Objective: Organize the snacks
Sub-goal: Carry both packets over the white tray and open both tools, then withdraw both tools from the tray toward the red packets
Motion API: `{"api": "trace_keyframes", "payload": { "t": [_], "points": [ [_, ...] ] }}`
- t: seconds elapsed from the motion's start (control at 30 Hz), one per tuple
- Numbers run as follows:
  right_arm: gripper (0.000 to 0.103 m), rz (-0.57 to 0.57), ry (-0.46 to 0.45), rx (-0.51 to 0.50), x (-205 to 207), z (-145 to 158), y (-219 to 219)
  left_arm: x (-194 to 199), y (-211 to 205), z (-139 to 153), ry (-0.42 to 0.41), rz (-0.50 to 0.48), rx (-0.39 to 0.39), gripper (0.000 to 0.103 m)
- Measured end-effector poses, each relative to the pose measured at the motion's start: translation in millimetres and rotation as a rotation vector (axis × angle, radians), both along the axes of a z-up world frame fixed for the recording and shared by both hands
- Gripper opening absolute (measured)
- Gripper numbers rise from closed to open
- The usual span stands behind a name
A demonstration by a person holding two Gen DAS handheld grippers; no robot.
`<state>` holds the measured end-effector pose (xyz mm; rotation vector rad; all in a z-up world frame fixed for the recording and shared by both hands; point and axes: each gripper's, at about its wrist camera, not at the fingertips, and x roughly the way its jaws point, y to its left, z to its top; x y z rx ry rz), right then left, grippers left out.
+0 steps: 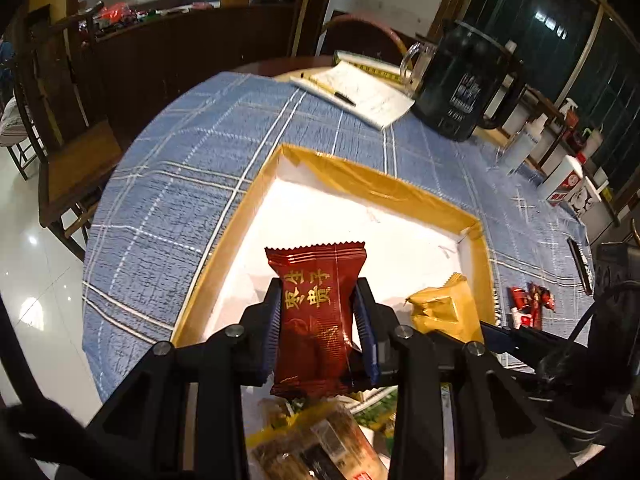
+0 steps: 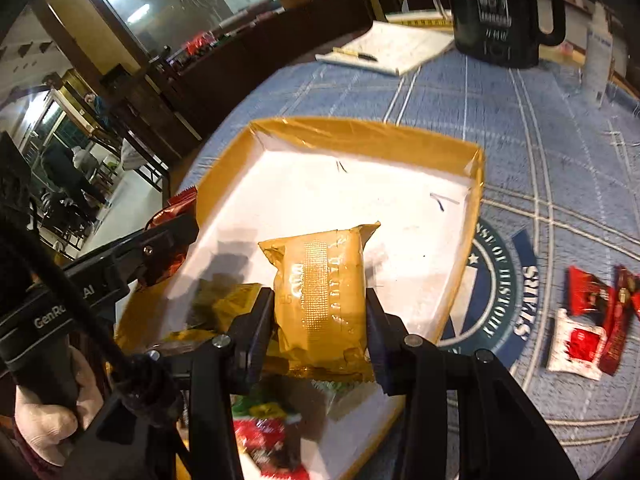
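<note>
A dark red snack packet (image 1: pixel 316 316) with gold characters sits clamped upright in the jaws of the left gripper (image 1: pixel 318 320), above the near end of a gold-rimmed white tray (image 1: pixel 384 188). Beside it, the right gripper (image 2: pixel 320 316) has its jaws closed on a gold snack packet (image 2: pixel 320 292) over the same tray. More red wrappers (image 2: pixel 592 316) lie on the blue checked tabletop (image 1: pixel 192 184).

Both hand-held grippers (image 1: pixel 318 316) (image 2: pixel 320 312) clamped, laden.
</note>
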<state>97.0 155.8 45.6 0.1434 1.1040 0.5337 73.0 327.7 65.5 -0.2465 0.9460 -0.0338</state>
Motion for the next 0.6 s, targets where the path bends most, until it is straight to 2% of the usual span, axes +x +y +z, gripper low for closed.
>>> {"api": "trace_keyframes", "payload": {
  "t": [0.07, 0.27, 0.33, 0.43, 0.6],
  "points": [
    [0.043, 0.002, 0.011, -0.002, 3.0, -5.3, 2.7, 3.9, 0.7, -4.4, 0.010, 0.002, -0.004, 0.036],
    [0.045, 0.026, -0.031, -0.037, -1.2, -4.0, 14.0, 13.1, 5.7, -16.3, 0.041, 0.016, -0.031, 0.039],
    [0.045, 0.036, -0.059, -0.043, -6.5, -2.3, 17.6, 12.1, 8.0, -17.1, 0.037, 0.032, -0.043, 0.050],
    [0.049, 0.025, -0.094, -0.047, -7.4, 2.5, 16.1, 4.0, 11.8, -12.2, 0.015, 0.050, -0.068, 0.061],
    [0.050, -0.006, -0.121, 0.039, -19.5, 23.0, -6.2, -24.0, 7.5, 7.2, -0.030, 0.087, -0.045, 0.073]
  ]
}}
